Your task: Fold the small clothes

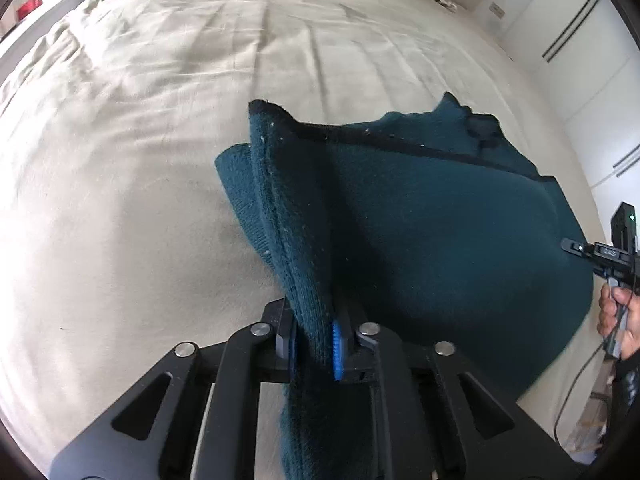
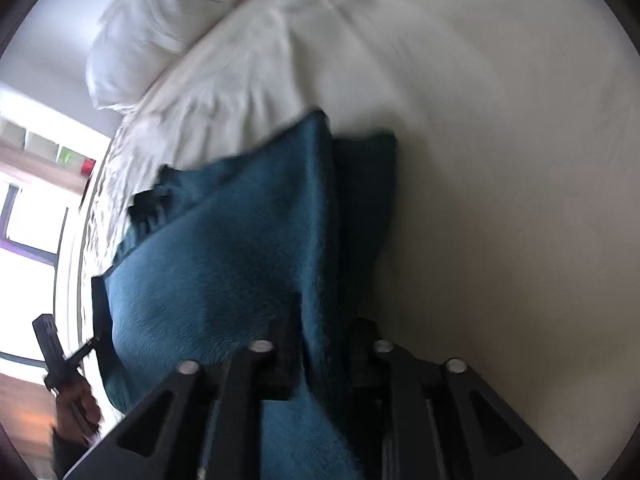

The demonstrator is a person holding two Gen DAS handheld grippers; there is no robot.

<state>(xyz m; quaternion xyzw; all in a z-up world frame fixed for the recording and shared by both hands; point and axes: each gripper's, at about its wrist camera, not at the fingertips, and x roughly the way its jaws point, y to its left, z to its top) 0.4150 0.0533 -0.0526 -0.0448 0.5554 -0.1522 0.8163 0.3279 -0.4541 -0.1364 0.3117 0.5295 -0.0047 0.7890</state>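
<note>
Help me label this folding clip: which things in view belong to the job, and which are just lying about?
Part of the job:
- dark teal knitted garment
- left gripper, clamped on it
- right gripper, garment between its fingers
- cream bed sheet underneath

Just lying about:
- white pillow
- white wardrobe doors

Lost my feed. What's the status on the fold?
Left tool shut on teal cloth. Right tool also has cloth between its jaws. Bed shows no obstacle.
</note>
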